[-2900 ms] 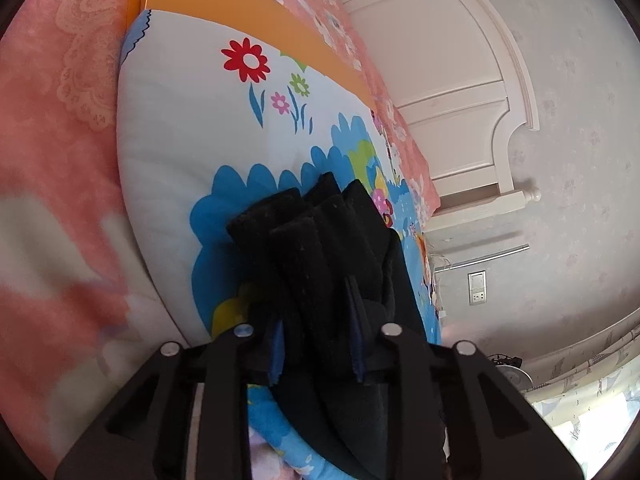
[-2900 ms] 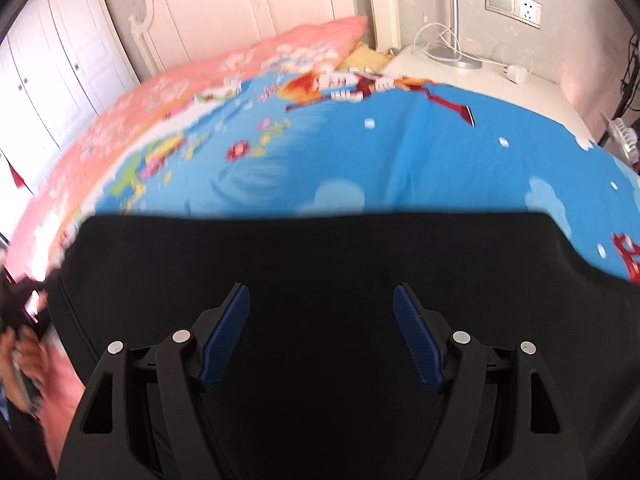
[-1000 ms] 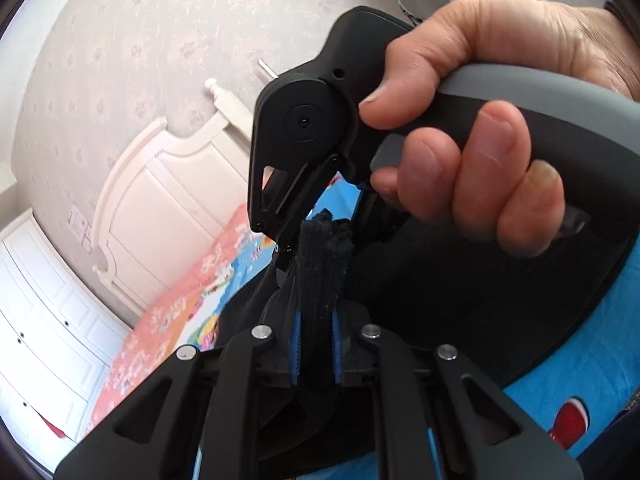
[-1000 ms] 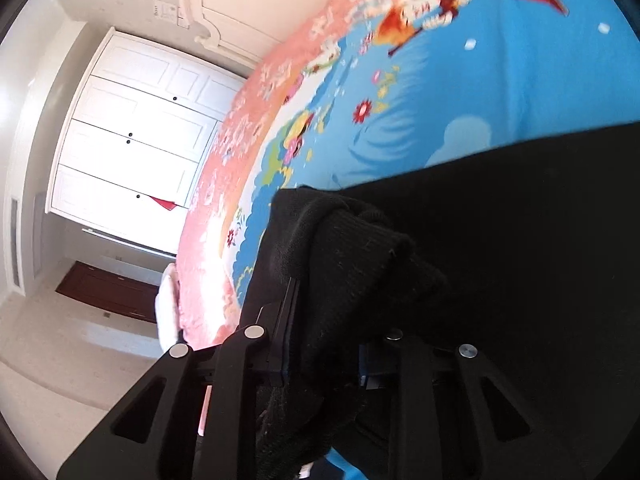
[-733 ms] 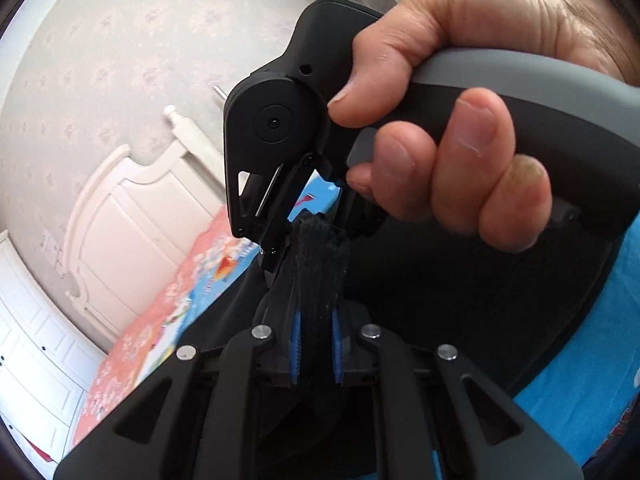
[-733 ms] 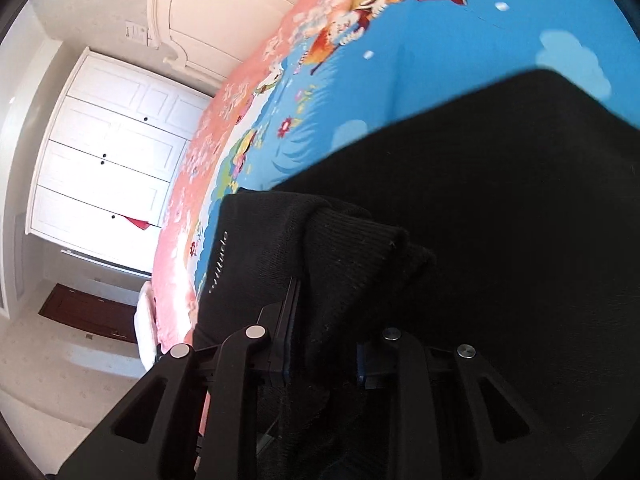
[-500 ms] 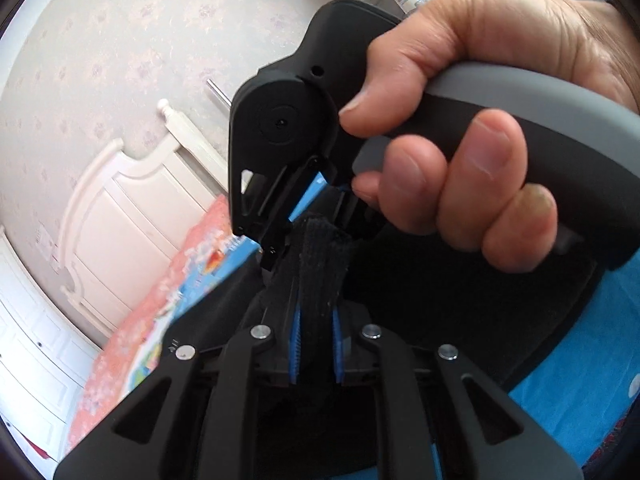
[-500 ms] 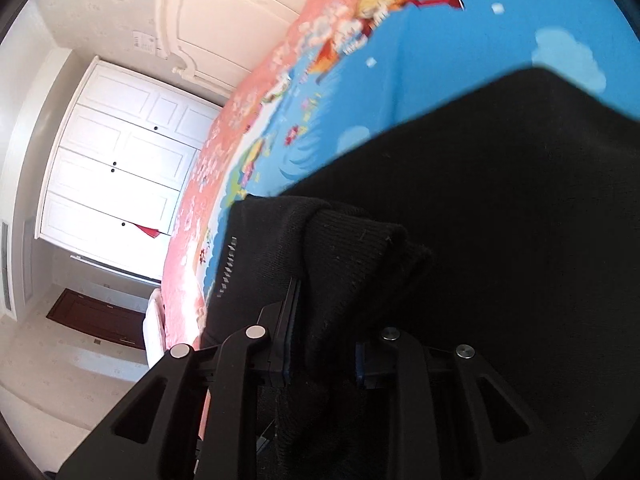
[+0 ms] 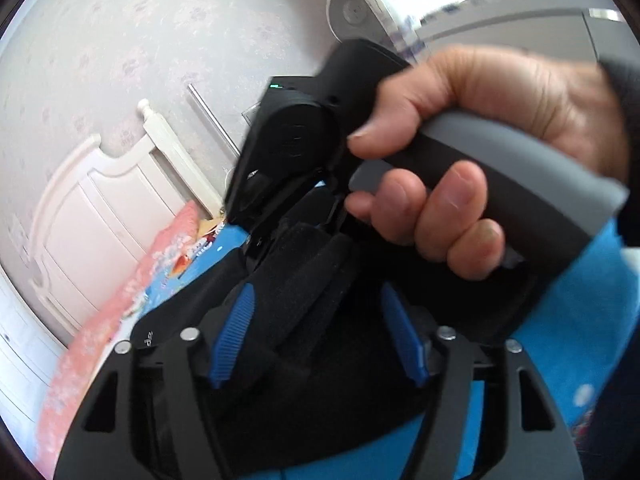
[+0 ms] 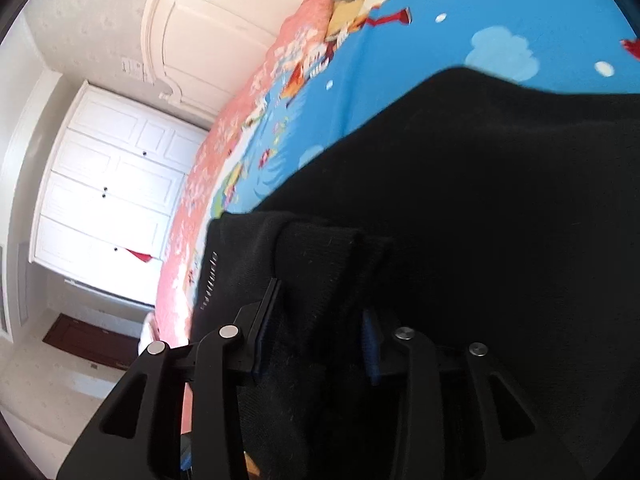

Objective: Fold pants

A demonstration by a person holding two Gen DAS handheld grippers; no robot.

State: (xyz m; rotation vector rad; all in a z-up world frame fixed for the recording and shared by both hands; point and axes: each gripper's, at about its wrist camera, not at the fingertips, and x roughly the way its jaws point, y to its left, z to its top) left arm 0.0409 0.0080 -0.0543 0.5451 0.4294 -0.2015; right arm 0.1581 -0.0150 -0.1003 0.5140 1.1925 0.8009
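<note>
Left gripper (image 9: 316, 334) has its jaws spread wide, blue pads (image 9: 234, 334) well apart, a fold of the black pants (image 9: 304, 280) lying loose between them, touching the left pad only and not pinched. Just beyond it in the left wrist view, the person's right hand (image 9: 480, 160) grips the grey handle of the right gripper (image 10: 316, 332), whose black body sits right over the pants cuff. In the right wrist view the right gripper is clenched on a bunched, ribbed bit of the pants, fabric filling the gap between its fingers and rising up past the tips. Rest of the pants spreads as a broad black sheet across the right and far side of that view, lying on the blue cartoon bedspread (image 10: 400, 60); a second layer with small white lettering shows at the left of the grip, so the cloth is doubled over here. Pink floral bedding (image 10: 224, 152) runs along the far left edge of the bed. White headboard (image 10: 224, 12) at the far end, white wardrobe doors (image 10: 108, 200) at the left, dark floor patch low left. Left view is somewhat motion-blurred.
</note>
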